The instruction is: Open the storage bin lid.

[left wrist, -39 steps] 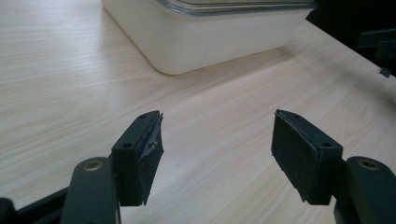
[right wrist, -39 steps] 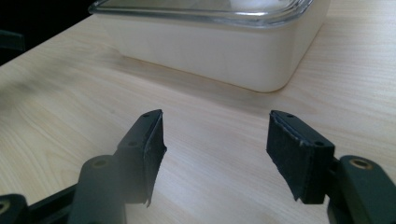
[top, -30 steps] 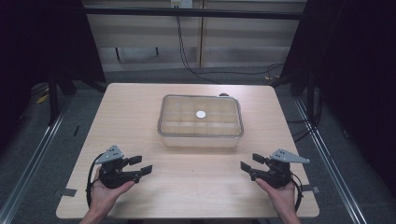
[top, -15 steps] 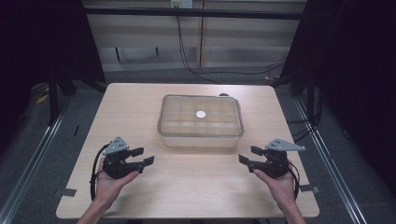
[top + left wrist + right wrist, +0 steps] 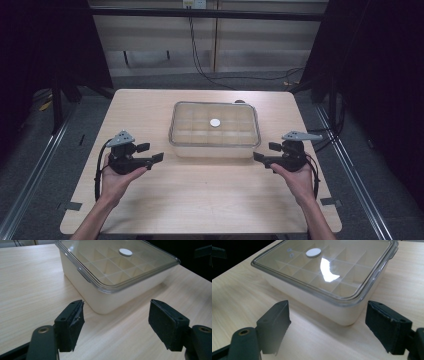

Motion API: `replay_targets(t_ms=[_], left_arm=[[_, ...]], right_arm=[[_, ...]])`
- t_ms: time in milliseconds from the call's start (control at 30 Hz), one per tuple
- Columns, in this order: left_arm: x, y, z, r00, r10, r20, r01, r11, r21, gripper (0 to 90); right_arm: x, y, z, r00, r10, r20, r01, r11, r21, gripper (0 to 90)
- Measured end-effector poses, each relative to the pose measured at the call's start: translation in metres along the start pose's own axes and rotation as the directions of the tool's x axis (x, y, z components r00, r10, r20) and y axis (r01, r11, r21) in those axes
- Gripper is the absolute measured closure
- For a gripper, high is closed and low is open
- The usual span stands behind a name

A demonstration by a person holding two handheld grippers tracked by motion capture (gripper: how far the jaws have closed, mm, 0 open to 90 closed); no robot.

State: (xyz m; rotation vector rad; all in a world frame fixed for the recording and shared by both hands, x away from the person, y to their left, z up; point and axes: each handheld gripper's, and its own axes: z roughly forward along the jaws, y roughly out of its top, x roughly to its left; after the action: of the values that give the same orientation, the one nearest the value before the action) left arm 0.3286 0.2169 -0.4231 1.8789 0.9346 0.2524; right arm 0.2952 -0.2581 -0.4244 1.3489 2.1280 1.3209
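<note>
Looking at the compartment box (image 5: pixel 215 131), it sat mid-table toward 12 o'clock, long axis running 9 to 3. Seemed like light, stiff plastic with a slick clear lid (image 5: pixel 117 263), so I'd grab under the lid's lip at the short ends. Left gripper (image 5: pixel 152 159) and right gripper (image 5: pixel 260 159) both had jaws spread, empty, flanking its near corners.

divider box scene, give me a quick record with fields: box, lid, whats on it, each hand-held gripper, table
box: cream divider box at the table's centre, inside split into a grid of compartments
lid: clear lid on, closed
on lid: small white round disc
left hand-held gripper: open, near the box's front left corner, not touching
right hand-held gripper: open, near the front right corner, not touching
table: light wooden table
</note>
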Motion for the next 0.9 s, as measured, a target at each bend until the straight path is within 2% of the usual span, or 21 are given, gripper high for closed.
replay_targets(t_ms=[67, 200, 300, 367, 500, 600, 667, 700, 767, 800, 900], left_arm=[[0.001, 0.005, 0.001, 0.9999, 0.008, -0.011, -0.008, 0.9999, -0.011, 27.6], [0.007, 0.015, 0.008, 1.0, 0.0, -0.002, 0.0, 1.0, -0.004, 27.6], [0.01, 0.024, 0.014, 0.9999, 0.01, 0.007, -0.01, 0.9998, 0.017, 26.6], [0.011, 0.029, 0.019, 0.9998, 0.018, 0.01, -0.019, 0.9995, 0.026, 26.1], [0.015, 0.039, 0.027, 0.9994, 0.034, 0.0, -0.034, 0.9987, 0.037, 25.8], [0.018, 0.045, 0.03, 0.9996, 0.026, -0.01, -0.025, 0.999, 0.038, 25.8], [0.018, 0.05, 0.031, 0.9994, 0.032, -0.014, -0.032, 0.9985, 0.044, 28.3], [0.018, 0.052, 0.032, 0.9993, 0.031, -0.022, -0.03, 0.999, 0.032, 29.3], [0.021, 0.055, 0.033, 0.9999, 0.009, -0.007, -0.009, 0.9997, 0.022, 28.9], [0.022, 0.056, 0.035, 0.9999, -0.002, -0.014, 0.002, 0.9998, 0.018, 28.9], [0.024, 0.058, 0.045, 0.9996, -0.001, -0.03, 0.002, 0.9994, 0.036, 28.8]], right_arm=[[-0.002, 0.005, 0.001, 1.0, -0.003, -0.003, 0.003, 1.0, -0.006, 17.7], [-0.005, 0.014, 0.005, 0.9999, 0.0, -0.015, 0.0, 1.0, 0.0, 18.8], [-0.009, 0.021, 0.009, 0.9999, -0.01, 0.011, 0.01, 1.0, 0.002, 23.5], [-0.013, 0.026, 0.013, 0.9993, -0.024, 0.028, 0.024, 1.0, 0.002, 23.6], [-0.02, 0.038, 0.023, 0.9992, -0.02, 0.034, 0.019, 1.0, 0.02, 24.0], [-0.023, 0.047, 0.028, 0.9991, -0.015, 0.041, 0.014, 0.999, 0.032, 24.1], [-0.026, 0.054, 0.032, 0.9993, 0.008, 0.036, -0.01, 0.999, 0.046, 20.8], [-0.027, 0.056, 0.033, 0.9991, 0.017, 0.039, -0.019, 0.999, 0.05, 20.3], [-0.029, 0.06, 0.035, 0.9985, 0.006, 0.055, -0.009, 0.998, 0.061, 21.1], [-0.03, 0.061, 0.037, 0.9989, 0.011, 0.046, -0.014, 0.998, 0.067, 20.9], [-0.034, 0.063, 0.044, 0.9992, 0.016, 0.037, -0.019, 0.997, 0.08, 19.3]])
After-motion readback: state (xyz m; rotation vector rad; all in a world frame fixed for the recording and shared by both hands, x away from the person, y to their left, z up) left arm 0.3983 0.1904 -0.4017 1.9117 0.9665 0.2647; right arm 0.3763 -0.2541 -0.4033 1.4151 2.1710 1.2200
